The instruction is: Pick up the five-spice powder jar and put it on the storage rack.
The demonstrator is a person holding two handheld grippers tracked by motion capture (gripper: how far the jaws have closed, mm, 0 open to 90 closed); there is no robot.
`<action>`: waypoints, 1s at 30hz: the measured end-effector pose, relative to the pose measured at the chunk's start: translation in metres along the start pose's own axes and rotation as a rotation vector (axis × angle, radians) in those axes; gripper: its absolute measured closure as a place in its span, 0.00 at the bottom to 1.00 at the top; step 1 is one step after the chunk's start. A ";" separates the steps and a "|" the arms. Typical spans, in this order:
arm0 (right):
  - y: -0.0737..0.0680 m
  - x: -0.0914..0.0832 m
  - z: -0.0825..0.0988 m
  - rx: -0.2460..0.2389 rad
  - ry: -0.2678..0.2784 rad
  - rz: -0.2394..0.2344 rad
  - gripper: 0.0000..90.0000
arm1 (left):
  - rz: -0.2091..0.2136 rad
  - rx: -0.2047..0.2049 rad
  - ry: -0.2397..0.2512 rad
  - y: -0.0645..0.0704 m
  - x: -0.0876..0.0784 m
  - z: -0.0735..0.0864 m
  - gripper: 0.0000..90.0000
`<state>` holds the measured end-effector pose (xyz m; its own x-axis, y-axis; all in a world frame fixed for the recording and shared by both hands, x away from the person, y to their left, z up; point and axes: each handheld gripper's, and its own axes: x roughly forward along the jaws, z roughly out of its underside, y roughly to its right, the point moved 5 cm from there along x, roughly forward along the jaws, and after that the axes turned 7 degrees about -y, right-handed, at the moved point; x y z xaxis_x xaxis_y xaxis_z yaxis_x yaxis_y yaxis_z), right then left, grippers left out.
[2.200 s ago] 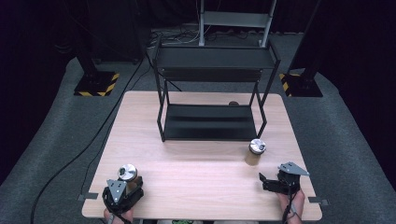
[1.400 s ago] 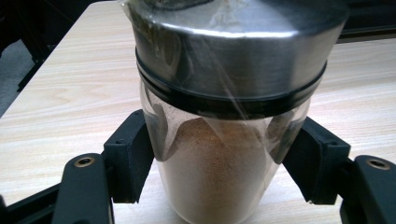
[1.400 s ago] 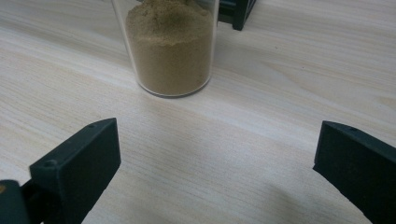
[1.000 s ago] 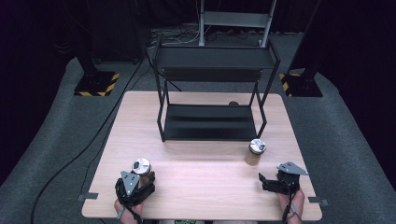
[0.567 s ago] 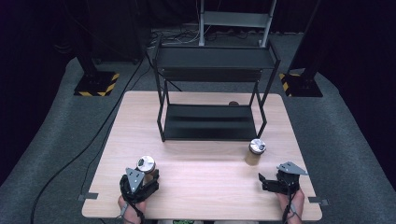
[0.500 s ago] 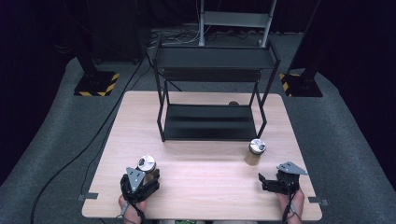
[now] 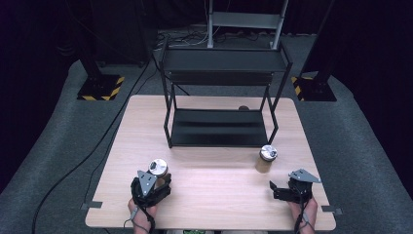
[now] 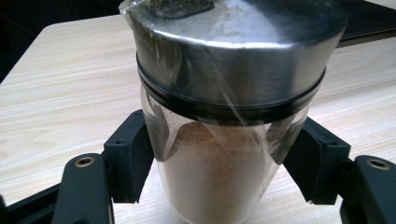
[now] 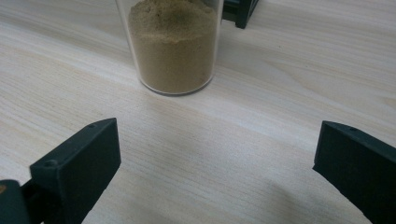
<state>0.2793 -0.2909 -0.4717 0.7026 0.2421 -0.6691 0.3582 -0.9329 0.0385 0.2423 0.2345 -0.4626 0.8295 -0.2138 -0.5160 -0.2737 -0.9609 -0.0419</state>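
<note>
A clear spice jar (image 8: 224, 140) with a steel lid and tan powder inside sits between my left gripper's (image 8: 219, 163) black jaws, whose pads press on its sides. In the high view that jar (image 7: 157, 167) and the left gripper (image 7: 157, 176) are near the table's front left. I cannot tell whether the jar rests on the wood. A second jar (image 7: 266, 158) of the same kind stands at the right, in front of the rack. My right gripper (image 7: 285, 186) is just behind it, near the front edge. Its jaws (image 9: 217, 158) stand wide open with bare wood between them, the second jar (image 9: 170, 46) ahead.
A black two-shelf metal rack (image 7: 221, 92) stands at the back middle of the wooden table (image 7: 214, 195); one of its feet (image 9: 240, 11) is just beyond the second jar. A small dark round object (image 7: 243, 108) lies behind the rack. Cables run over the grey floor at left.
My left gripper has carried its jar to the right and slightly away from the front edge. The right gripper and the second jar have stayed put.
</note>
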 end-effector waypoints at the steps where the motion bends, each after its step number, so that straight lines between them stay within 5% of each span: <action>1: 0.000 0.000 0.000 0.000 0.000 0.000 0.00 | 0.003 0.002 0.001 0.000 0.001 -0.001 0.34; 30: 0.000 0.000 0.000 -0.004 0.000 0.001 0.00 | 0.053 0.040 0.002 0.013 0.026 -0.024 0.34</action>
<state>0.2791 -0.2906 -0.4717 0.7033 0.2412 -0.6687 0.3597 -0.9321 0.0420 0.2718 0.2126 -0.4560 0.8141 -0.2648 -0.5169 -0.3367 -0.9404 -0.0486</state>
